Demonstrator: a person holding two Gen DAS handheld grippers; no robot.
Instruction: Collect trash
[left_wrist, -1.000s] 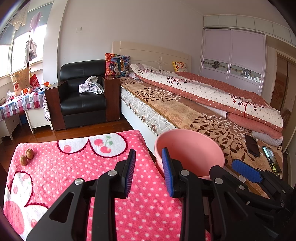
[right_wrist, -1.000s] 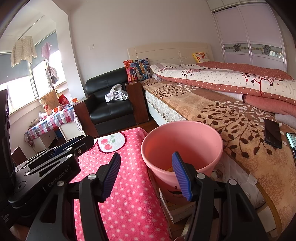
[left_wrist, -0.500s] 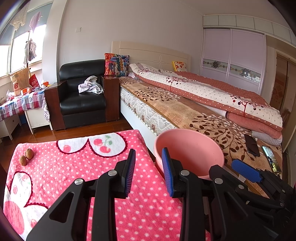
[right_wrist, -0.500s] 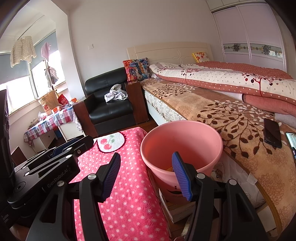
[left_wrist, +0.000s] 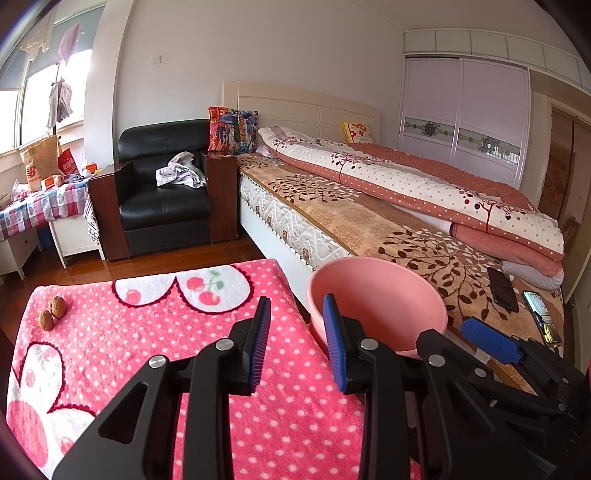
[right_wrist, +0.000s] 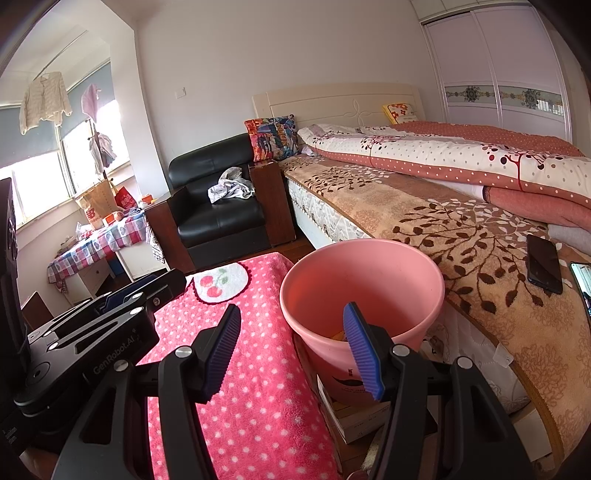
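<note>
We hold both grippers side by side over the pink dotted blanket (left_wrist: 155, 332), neither carrying anything. The left gripper (left_wrist: 297, 345) has its jaws parted with only blanket showing in the gap; the right gripper (right_wrist: 291, 350) stands wider, released, its right pad in front of the pink bin (right_wrist: 364, 291).

The trash we can make out is the pair of walnuts (left_wrist: 52, 312), lying together at the far left edge of the blanket, well apart from both grippers and from the bin, which stands to the right of the blanket, between it and the bed (left_wrist: 369, 225).

To do this step well, we judge the left gripper should take it, being on that side. The walnuts are round and hard and may roll on the soft pile, so we would bring the pads down around one nut, close on its widest part, and lift it clear before carrying it right to the bin.

The bin looks nearly empty; from the right wrist view a yellowish scrap (right_wrist: 338, 335) shows at the bottom, too hidden to name.
</note>
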